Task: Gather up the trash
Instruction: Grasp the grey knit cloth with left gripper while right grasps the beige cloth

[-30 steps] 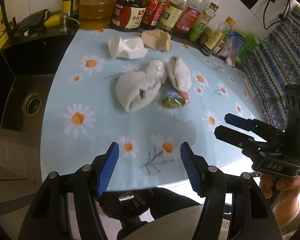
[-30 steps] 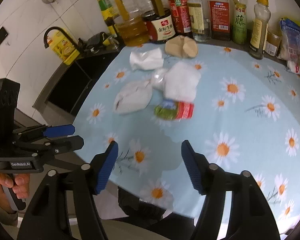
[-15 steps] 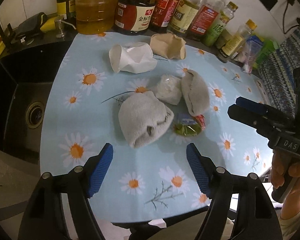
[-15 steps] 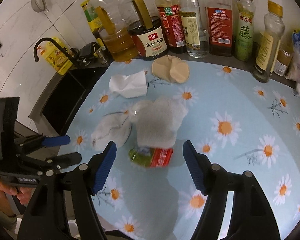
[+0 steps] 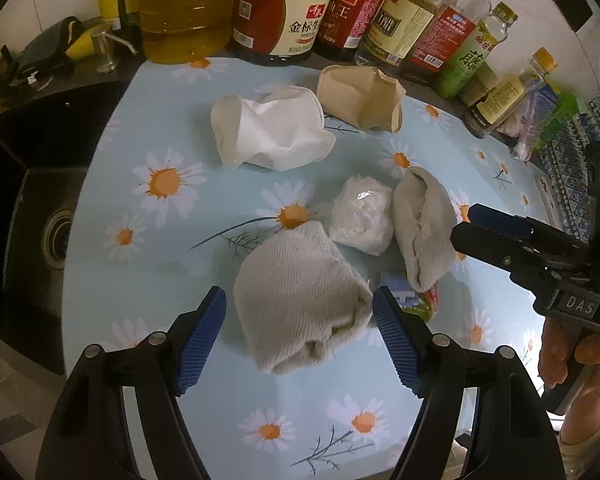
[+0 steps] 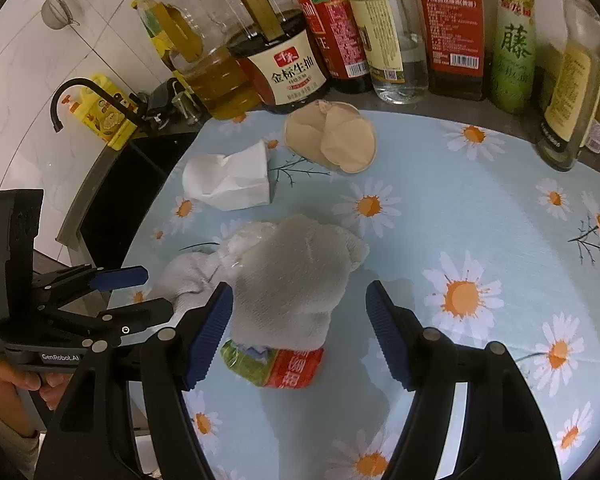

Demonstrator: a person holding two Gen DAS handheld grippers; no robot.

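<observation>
Trash, five loose pieces plus one wrapper, lies grouped near the middle of the daisy-print tablecloth (image 5: 100,208), toward its front edge. Nearest item: grey knit cloth bundle (image 5: 300,296), sitting between the blue pads of the left gripper (image 5: 300,320); jaws stand apart, pads not pressing, nothing held. Right gripper (image 6: 300,320) likewise gapes, empty, over the second cloth bundle (image 6: 296,280) and the red-green snack wrapper (image 6: 276,364) that pokes out beneath it. Between the bundles: a crumpled clear plastic wad (image 5: 360,216). Farther back, near the bottle row (image 5: 340,12): crushed white paper cup (image 5: 268,132) and crushed brown paper cup (image 5: 360,96). Judgement: all items light and soft; cloth will compress, so pinch across the thick middle. Wrapper likely slippery, flat; take it by a raised crinkle. Cups are already creased, so grip across a flattened wall.
</observation>
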